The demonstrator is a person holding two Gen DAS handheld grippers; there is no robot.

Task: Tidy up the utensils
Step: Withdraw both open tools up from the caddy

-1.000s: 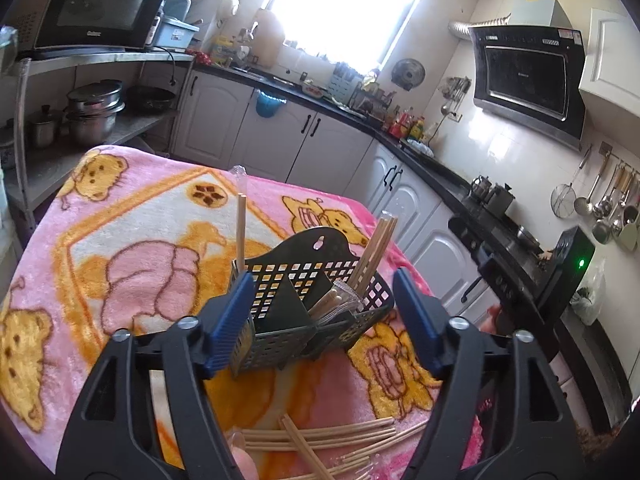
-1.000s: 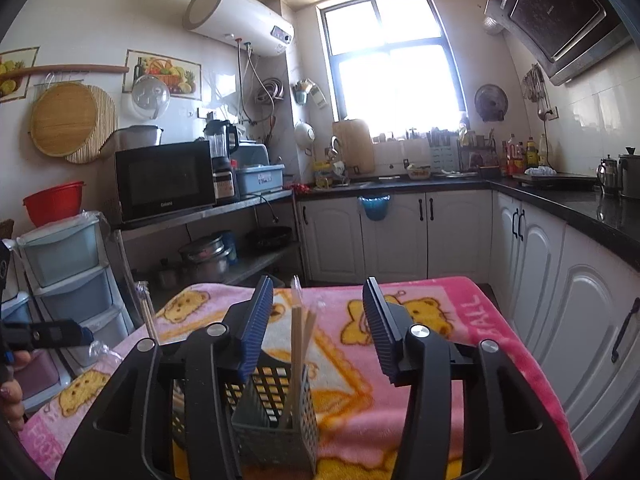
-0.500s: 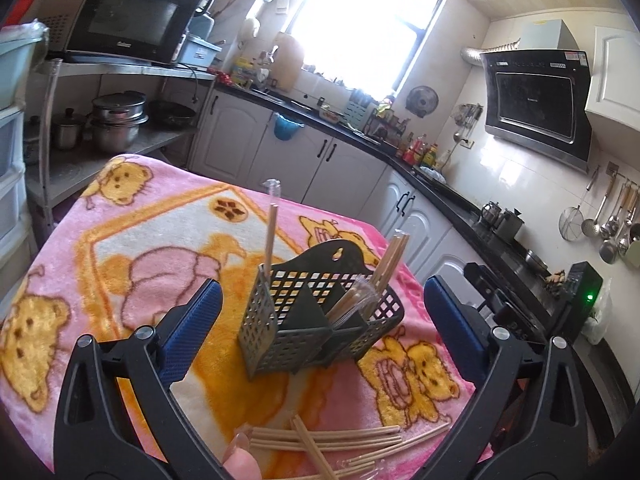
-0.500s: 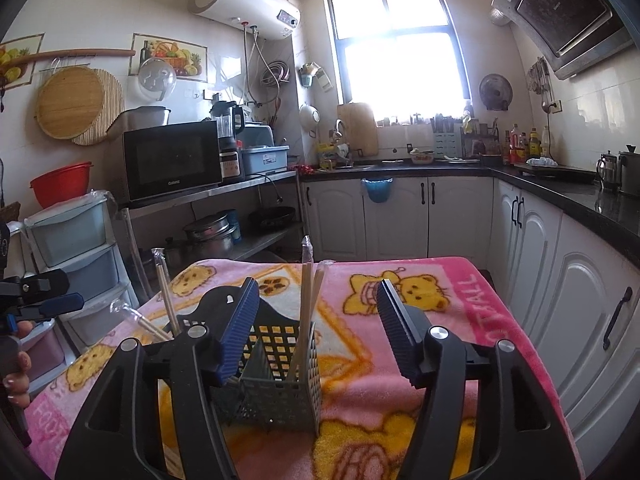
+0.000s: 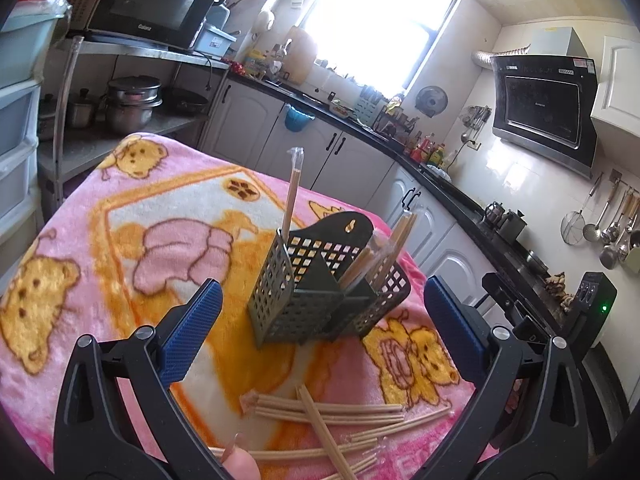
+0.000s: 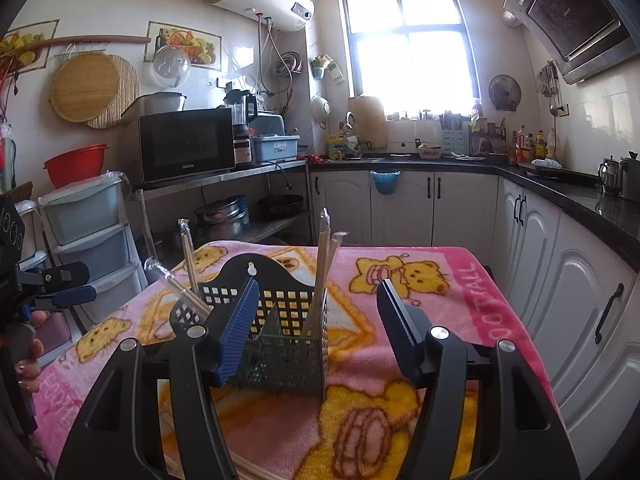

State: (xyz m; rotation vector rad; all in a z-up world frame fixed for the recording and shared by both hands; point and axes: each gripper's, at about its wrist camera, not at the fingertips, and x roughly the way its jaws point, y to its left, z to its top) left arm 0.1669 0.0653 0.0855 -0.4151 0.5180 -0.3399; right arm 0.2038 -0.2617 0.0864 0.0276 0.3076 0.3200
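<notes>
A dark green utensil basket (image 5: 320, 292) with several compartments stands on the pink bear blanket (image 5: 120, 248). Wrapped chopstick pairs stand upright in it (image 5: 292, 196) and lean in its right side (image 5: 384, 252). Several loose chopsticks (image 5: 324, 420) lie on the blanket in front of my left gripper (image 5: 320, 336), which is open and empty just short of the basket. In the right wrist view the basket (image 6: 280, 340) sits between the fingers of my open, empty right gripper (image 6: 316, 332), with chopsticks (image 6: 324, 272) standing in it.
The blanket covers a small table whose far edge (image 6: 400, 248) faces white kitchen cabinets (image 6: 400, 208). A metal shelf with pots (image 5: 132, 100) and plastic drawers (image 6: 88, 232) stand to the left. The left gripper also shows at the left edge of the right wrist view (image 6: 52, 292).
Both grippers have drawn back from the basket and opened wider. The left one rose, bringing the loose chopsticks more into view. A chopstick pair now stands free in the basket.
</notes>
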